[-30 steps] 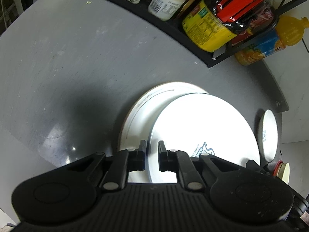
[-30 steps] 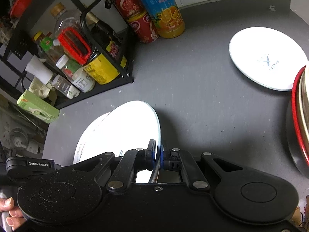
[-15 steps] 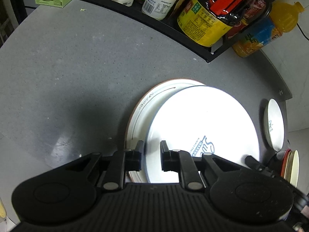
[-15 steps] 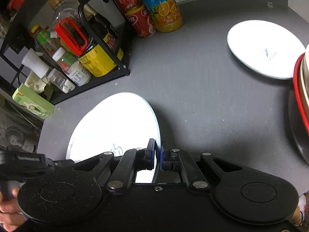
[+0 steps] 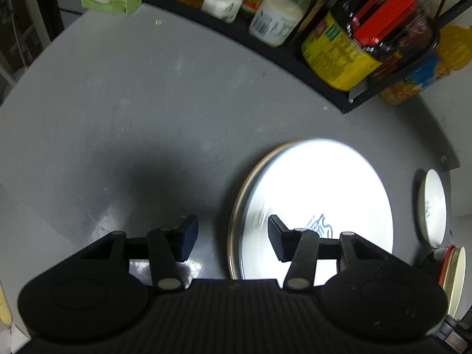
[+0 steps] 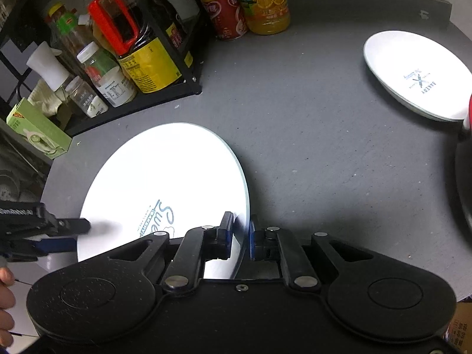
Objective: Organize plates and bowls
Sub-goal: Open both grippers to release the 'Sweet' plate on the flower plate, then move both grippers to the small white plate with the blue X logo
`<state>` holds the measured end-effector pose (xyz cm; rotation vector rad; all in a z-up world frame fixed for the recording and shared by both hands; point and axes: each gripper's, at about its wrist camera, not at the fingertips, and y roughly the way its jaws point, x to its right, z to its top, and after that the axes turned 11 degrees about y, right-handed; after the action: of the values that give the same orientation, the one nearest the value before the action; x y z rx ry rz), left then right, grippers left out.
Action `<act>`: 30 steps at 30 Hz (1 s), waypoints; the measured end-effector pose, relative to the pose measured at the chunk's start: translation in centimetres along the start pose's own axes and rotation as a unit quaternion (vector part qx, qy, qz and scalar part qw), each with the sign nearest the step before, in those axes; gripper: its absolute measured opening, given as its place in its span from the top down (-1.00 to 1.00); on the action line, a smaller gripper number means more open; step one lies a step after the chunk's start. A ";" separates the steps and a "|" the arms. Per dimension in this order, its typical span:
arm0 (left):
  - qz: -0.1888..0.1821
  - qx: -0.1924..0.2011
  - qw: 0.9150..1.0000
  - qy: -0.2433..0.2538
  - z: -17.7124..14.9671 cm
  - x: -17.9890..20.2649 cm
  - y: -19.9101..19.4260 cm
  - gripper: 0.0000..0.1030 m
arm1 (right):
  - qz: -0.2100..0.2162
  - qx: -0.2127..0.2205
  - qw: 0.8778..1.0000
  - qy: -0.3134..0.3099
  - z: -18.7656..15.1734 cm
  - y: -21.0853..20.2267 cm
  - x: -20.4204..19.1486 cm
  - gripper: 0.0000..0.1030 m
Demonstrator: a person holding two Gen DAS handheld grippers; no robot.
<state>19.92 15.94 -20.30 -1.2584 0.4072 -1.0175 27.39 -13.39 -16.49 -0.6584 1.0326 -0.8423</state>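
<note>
Left gripper (image 5: 233, 236): fingers spread wide, holding nothing. Half a second before they stood close together at the near rim of the large white round plate with blue script print (image 5: 318, 206); they had since let go and parted. The left finger (image 5: 187, 237) hung over bare grey bench (image 5: 118, 118), lower centre of frame; the right one sat over the plate's near edge.

Right gripper (image 6: 241, 234): fingers pinching the plate's rim at lower centre of its frame, blue pads on either side of the thin edge. Grip unchanged across the last second.

Plate position: lying nearly square on a second large plate with a tan rim (image 5: 236, 230), of which only a thin crescent showed at centre-left. A second ago that lower plate showed far more. Judgement: the stack was all but seated, the left side's share done, and only the right-hand release remained before moving to the next piece.

View differences: the left wrist view alone showed the tan-rimmed plate beneath; in the right wrist view the top plate hid it fully. The right wrist view showed the pinch on the rim and the smaller white plate with a crossed-utensil print (image 6: 419, 76) at upper right, well apart, unstacked; the left view caught it only as a sliver at the right edge. A black wire rack of bottles (image 6: 165, 59) stood at the bench's back.
</note>
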 end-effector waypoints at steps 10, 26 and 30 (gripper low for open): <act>0.014 -0.021 1.000 -0.002 -0.1 0.0 1.7 0.11 | -0.019 -0.027 0.999 0.003 0.1 0.6 -0.6 0.37; 0.028 0.034 0.997 0.059 2.4 3.3 -2.9 -0.22 | 0.011 0.042 0.999 0.005 2.8 -3.8 -0.9 -0.67; 0.014 0.044 0.996 0.071 3.1 5.0 -3.4 -0.34 | 0.018 0.056 0.998 0.002 3.8 -5.3 -0.7 -0.76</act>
<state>23.47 13.78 -14.91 -1.1032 0.4834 -1.0938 29.21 -15.30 -10.49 -0.5429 0.9915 -0.8643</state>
